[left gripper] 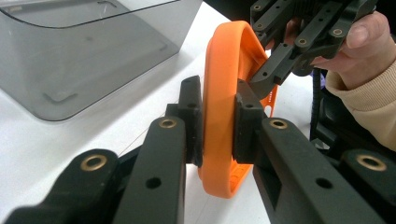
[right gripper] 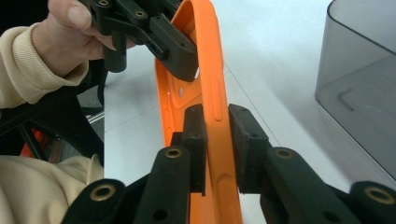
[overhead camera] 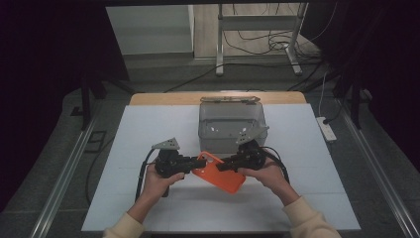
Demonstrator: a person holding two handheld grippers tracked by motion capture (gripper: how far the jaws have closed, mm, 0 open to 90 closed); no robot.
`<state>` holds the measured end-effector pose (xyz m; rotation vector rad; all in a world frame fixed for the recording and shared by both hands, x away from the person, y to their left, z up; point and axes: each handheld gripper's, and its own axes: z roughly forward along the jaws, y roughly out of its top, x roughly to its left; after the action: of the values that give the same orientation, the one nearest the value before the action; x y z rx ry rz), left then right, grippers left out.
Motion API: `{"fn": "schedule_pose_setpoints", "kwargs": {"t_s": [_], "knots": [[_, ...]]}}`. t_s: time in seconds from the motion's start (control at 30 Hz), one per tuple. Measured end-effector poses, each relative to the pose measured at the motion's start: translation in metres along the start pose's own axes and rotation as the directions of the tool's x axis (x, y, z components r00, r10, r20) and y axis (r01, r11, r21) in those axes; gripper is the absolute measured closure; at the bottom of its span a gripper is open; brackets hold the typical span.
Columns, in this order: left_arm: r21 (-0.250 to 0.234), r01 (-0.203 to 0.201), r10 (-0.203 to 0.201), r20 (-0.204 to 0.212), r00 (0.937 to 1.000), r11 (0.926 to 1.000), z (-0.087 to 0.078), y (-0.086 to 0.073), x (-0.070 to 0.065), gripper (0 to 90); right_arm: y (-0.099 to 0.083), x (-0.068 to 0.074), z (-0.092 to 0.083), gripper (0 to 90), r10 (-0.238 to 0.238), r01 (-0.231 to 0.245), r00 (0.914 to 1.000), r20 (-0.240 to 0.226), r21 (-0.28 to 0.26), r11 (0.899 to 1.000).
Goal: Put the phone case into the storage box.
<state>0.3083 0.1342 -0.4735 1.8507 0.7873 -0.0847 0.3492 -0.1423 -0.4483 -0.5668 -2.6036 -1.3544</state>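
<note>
An orange phone case (overhead camera: 218, 173) hangs above the white table between both grippers, in front of the grey box. My left gripper (overhead camera: 197, 161) is shut on its left end. In the left gripper view the pads (left gripper: 191, 116) clamp the case's rim (left gripper: 219, 93) from both sides. My right gripper (overhead camera: 220, 166) holds the opposite long edge. In the right gripper view its pads (right gripper: 195, 135) press on the orange rim (right gripper: 212, 70). The left gripper (right gripper: 182, 60) grips the far end there. A hand holds each gripper.
A translucent grey box (overhead camera: 232, 126) with an open lid stands just behind the case at the table's middle back. White sheet (overhead camera: 148, 129) covers the table. A power strip (overhead camera: 326, 128) lies at the right edge. Cables and a metal stand (overhead camera: 257, 25) sit on the floor beyond.
</note>
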Motion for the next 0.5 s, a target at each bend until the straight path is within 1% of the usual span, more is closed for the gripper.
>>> {"fn": "schedule_pose_setpoints", "kwargs": {"t_s": [0.1,0.2,0.37,0.5], "knots": [[0.010,-0.004,0.004,0.006,1.0000,0.9999,0.0002,-0.0005,0.0011,76.7,0.0007,0.0018,0.0001,78.4,-0.015,0.015,0.9999,0.005,0.008,1.000],[0.009,-0.007,0.007,0.011,0.9999,0.9999,0.0001,-0.0011,0.0026,75.1,0.0012,0.0039,0.0004,79.1,-0.032,0.032,0.9994,0.009,0.014,0.999],[-0.018,-0.030,0.029,-0.012,0.9995,0.9994,0.0001,-0.0013,0.0009,67.7,0.0035,0.0079,0.0001,79.5,-0.050,0.049,0.9985,0.023,0.015,0.999],[-0.023,-0.034,0.034,-0.028,0.9990,0.9991,0.0000,-0.0012,0.0009,57.6,0.0039,0.0084,-0.0020,79.6,-0.054,0.053,0.9977,0.041,0.016,0.998]]}}
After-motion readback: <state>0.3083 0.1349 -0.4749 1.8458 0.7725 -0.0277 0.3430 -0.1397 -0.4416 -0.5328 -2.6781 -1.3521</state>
